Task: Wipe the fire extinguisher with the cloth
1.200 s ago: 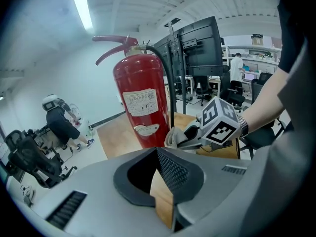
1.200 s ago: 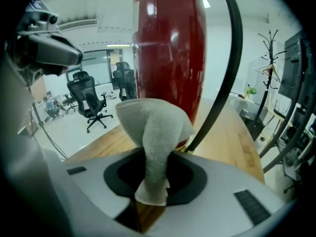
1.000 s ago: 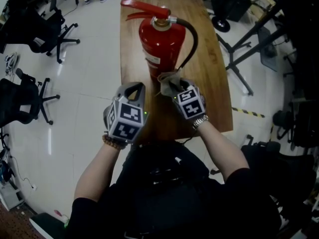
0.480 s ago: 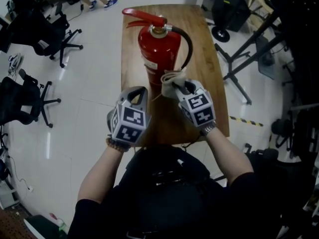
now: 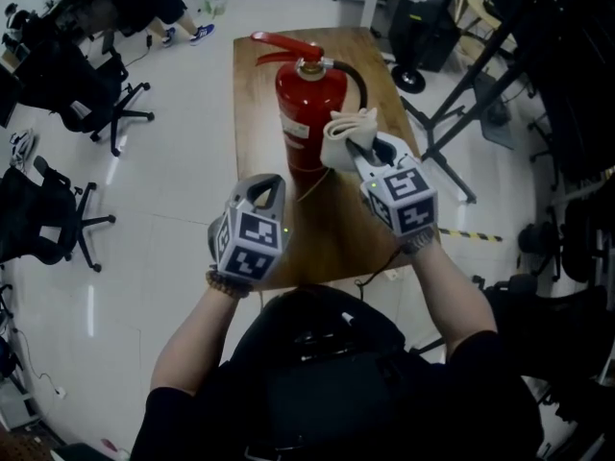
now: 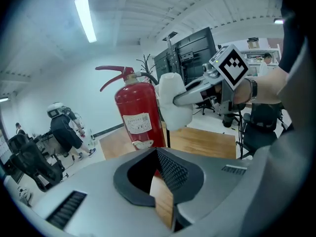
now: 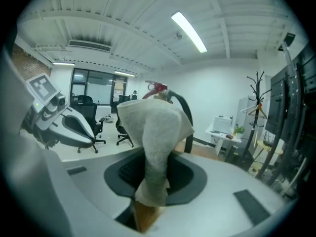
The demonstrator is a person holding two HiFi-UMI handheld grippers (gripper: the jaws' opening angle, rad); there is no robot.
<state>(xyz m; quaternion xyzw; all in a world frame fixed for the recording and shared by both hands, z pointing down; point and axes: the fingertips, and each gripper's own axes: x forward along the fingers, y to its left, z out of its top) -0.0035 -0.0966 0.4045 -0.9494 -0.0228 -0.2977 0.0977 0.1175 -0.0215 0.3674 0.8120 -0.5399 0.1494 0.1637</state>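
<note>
Since a second ago the right gripper [image 5: 357,152] has climbed from down low in front of the fire extinguisher [image 5: 309,113] to about halfway up its right side, taking the cloth [image 5: 344,128] along with it. Its jaws are clamped on the lower end of the cloth, and the right gripper view shows the pale, fuzzy fabric bunched between them and fanning out above. The free end of the cloth sits against the right flank of the red cylinder, right by the black hose [image 5: 357,70]. From the left gripper view it looks like it's touching, but it's hard to be 100% sure. The left gripper [image 5: 261,188] hasn't really gone anywhere. It hangs in front of the extinguisher's base and a bit to the left, clear of it. Its jaws are pressed together at the tips with nothing between them, just a sliver of wood showing through below. The extinguisher itself stands upright on the wooden table [image 5: 332,229], toward the far end. Its red handle [image 5: 279,44] sticks out to the left at the top and a white label [image 6: 137,125] faces the person. Further out from the extinguisher, a couple of black office chairs [image 5: 96,84] sit on the shiny white floor off to its left. Dark metal frames [image 5: 461,123] stand to its right. A person [image 6: 64,130] in dark clothes is well behind it in the left gripper view.
</note>
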